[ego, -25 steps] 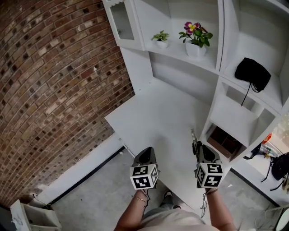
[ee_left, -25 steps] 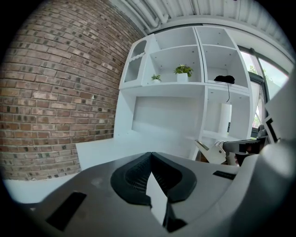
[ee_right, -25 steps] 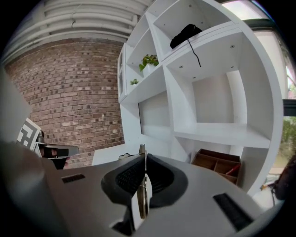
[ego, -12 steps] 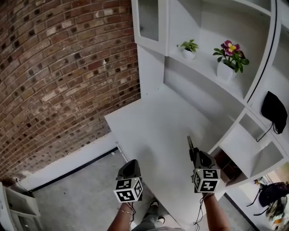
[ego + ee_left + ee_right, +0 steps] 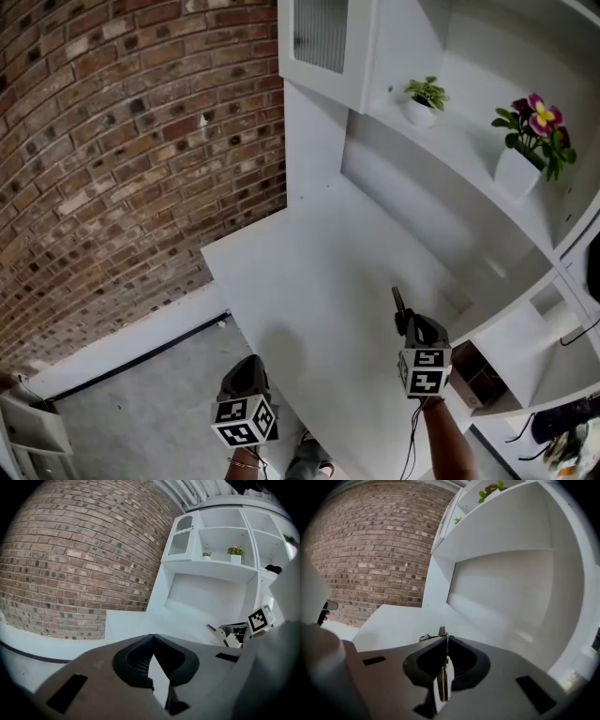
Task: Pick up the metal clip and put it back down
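Metal clip (image 5: 443,679) pinched edge-on in right gripper (image 5: 446,640), held above white desk (image 5: 309,272). Left gripper (image 5: 152,638) closed, empty. Grip looks thin, probably off-centre, so clip could pivot or slip during lowering.

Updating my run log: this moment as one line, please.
right gripper: shut on metal clip, over white desk | left gripper: shut, empty

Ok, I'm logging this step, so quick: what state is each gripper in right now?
Left gripper: jaws together, nothing between them.
Right gripper: closed on the metal clip.
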Demonstrator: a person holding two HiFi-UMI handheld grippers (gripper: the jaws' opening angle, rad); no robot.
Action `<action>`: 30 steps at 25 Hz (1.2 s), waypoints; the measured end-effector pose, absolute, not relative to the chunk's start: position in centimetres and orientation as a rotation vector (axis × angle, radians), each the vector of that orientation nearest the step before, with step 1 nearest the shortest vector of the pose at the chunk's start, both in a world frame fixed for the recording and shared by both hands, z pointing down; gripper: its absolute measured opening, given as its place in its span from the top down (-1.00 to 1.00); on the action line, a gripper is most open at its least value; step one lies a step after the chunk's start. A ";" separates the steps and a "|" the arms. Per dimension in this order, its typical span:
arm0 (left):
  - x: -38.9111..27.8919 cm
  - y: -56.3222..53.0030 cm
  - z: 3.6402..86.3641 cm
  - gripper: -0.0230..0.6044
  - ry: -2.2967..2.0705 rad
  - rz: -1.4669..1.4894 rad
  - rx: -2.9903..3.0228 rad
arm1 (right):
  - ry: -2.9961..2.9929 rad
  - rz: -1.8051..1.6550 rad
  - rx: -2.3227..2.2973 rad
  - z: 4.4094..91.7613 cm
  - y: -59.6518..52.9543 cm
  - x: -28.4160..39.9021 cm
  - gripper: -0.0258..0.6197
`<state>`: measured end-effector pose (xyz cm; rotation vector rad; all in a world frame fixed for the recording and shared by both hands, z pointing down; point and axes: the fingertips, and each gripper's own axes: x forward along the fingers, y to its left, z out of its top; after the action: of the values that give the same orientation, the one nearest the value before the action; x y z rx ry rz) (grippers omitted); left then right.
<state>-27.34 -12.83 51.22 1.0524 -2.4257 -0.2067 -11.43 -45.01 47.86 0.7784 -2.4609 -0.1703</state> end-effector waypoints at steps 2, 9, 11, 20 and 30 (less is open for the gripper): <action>-27.9 -13.2 52.4 0.89 -2.414 -0.210 1.039 | -2.430 -0.203 0.790 48.9 -46.5 -12.1 0.89; -29.7 -14.5 55.0 0.89 -2.397 -0.214 1.006 | -2.313 -0.298 0.835 52.9 -50.8 -13.6 0.89; -30.1 -14.7 55.5 0.89 -2.393 -0.211 1.002 | -2.278 -0.328 0.854 53.8 -51.8 -13.7 0.89; -31.2 -15.7 57.8 0.89 -2.371 -0.179 0.982 | -2.167 -0.338 0.907 57.2 -54.4 -13.3 0.89; -31.4 -16.4 59.4 0.89 -2.343 -0.160 0.973 | -2.039 -0.458 0.911 59.1 -54.7 -13.6 0.89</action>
<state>-31.37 -16.41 59.35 0.9731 -2.3435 -0.1601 -13.64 -54.68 59.10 0.9111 -2.0393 -0.4584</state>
